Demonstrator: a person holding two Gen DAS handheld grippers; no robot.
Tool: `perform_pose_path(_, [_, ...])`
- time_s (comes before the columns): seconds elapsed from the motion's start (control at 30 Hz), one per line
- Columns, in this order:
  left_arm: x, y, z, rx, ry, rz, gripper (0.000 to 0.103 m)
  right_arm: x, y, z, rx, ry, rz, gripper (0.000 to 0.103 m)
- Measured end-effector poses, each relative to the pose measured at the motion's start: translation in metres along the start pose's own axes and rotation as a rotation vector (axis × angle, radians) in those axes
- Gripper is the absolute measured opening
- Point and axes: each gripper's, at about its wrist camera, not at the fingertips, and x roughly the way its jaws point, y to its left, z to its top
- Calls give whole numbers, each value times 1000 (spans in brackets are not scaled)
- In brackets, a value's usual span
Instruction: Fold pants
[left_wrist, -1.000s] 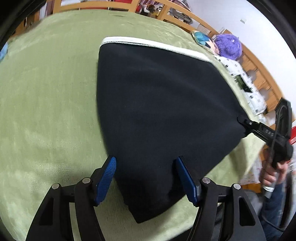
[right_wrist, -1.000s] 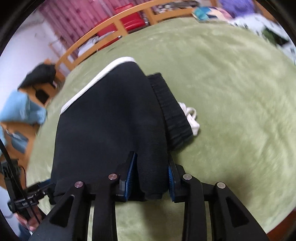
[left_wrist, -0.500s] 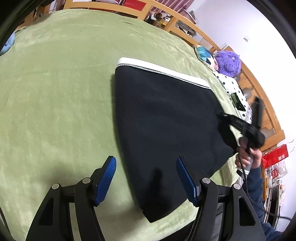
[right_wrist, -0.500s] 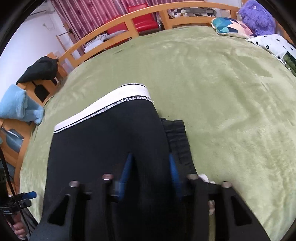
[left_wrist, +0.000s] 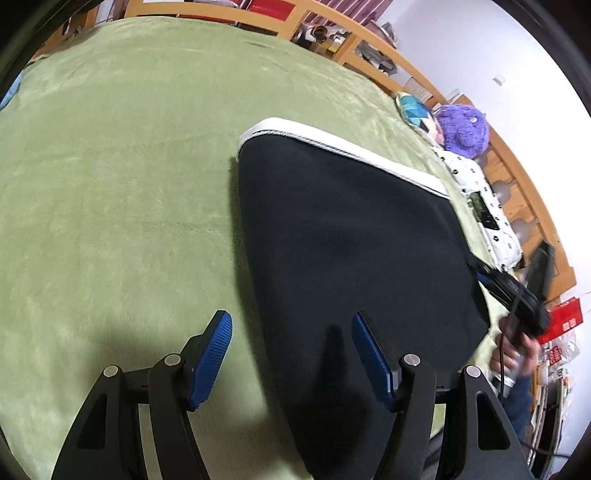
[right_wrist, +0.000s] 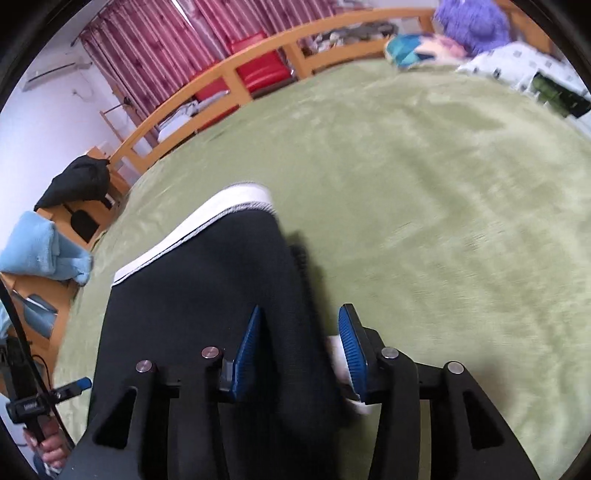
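Observation:
Black pants (left_wrist: 351, 251) with a white edge band (left_wrist: 343, 147) lie folded flat on the green blanket (left_wrist: 122, 192). My left gripper (left_wrist: 291, 354) is open and empty above the near left corner of the pants. My right gripper (right_wrist: 301, 350) is open, its jaws on either side of the right edge of the pants (right_wrist: 207, 295). It holds nothing. A white drawstring (right_wrist: 338, 350) shows under its right finger. In the left wrist view the right gripper (left_wrist: 517, 291) sits at the pants' far right corner.
A wooden bed rail (right_wrist: 236, 77) runs round the blanket. A purple plush toy (left_wrist: 465, 127), a patterned cushion (left_wrist: 417, 112) and a white dotted cloth (left_wrist: 480, 192) lie at the far right. A blue towel (right_wrist: 40, 251) and black bag (right_wrist: 81, 181) sit beyond the left edge.
My right gripper has opened and let go of the pants' edge, which now lies flat. My left gripper has lifted back from the pants, still open.

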Motion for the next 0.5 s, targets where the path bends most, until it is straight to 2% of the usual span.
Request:
perform_pose_path(0.07, [12,1,5,-3,12,26,65,0,-5,-7,-19,70,1,50])
perform_pose_path(0.13, [23,4,9,-8,13,36,65,-3,-7,-16,-14,96,51,50])
perform_pose_path(0.23, [39,3,15,-5,34,6,66,7,-7,-26,-13,140,87,56])
perform_pose_path(0.27, [42,3,17,-8,34,-7,66,14,-2,-30,-9,149,94,63])
perform_pose_path(0.43, [57,6,24,-72,25,-74,66,44,-21,-26,90,171,231,68])
perform_pose_path(0.5, [61,11,25,-120,28,-111,56,50,-26,-26,119,168,269,70])
